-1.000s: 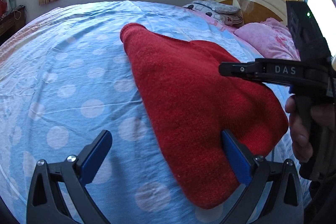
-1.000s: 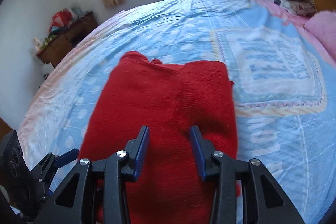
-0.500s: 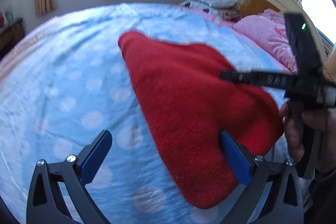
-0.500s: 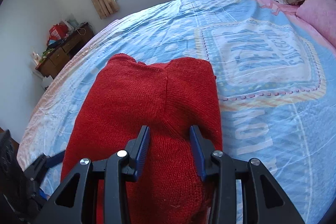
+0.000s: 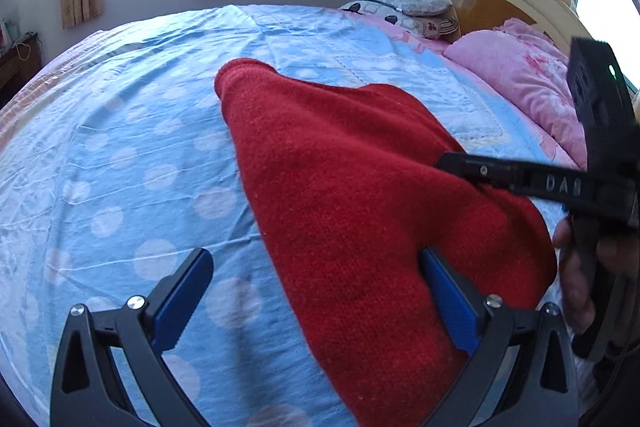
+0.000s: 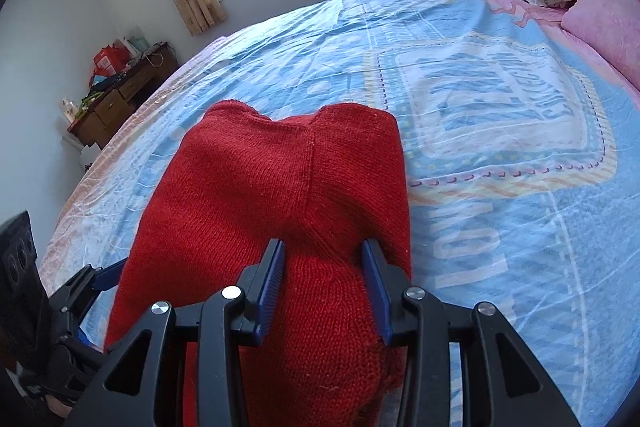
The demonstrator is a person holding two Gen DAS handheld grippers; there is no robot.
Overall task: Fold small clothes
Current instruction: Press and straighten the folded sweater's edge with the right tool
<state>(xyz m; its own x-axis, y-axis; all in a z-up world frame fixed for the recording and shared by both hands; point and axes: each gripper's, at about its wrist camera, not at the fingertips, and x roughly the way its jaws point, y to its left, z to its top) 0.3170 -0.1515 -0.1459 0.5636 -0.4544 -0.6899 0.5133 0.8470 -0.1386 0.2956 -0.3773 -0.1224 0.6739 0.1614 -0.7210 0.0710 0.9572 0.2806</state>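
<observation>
On the blue dotted bedsheet (image 5: 132, 163) lies the red knitted garment (image 5: 360, 195), stretched away from us toward the middle of the bed, its near end rising over our tools. Our left gripper (image 5: 316, 291) stands released, fingers spread wide: one blue pad (image 5: 182, 297) sits over bare sheet, the other pad (image 5: 448, 301) is tucked against the near edge of the knit, which drapes over it. Our right gripper (image 6: 324, 287) has its fingers drawn in partway, with a hump of the red knit bulging up between them. The pads (image 6: 272, 287) seem to press its flanks, but we cannot tell whether they truly pinch it or only rest alongside.

We judge the risks this way. If the right grip is only on the top layer, lifting may peel that layer off and undo whatever fold lies beneath. The knit is soft and thick, so a shallow pinch could slip as soon as we pull. With the left fingers apart, that side of the garment is unsupported; raising one side alone would skew the cloth and drag it across the sheet. The right tool also sits near the left one, so a hasty sweep could knock them together.
</observation>
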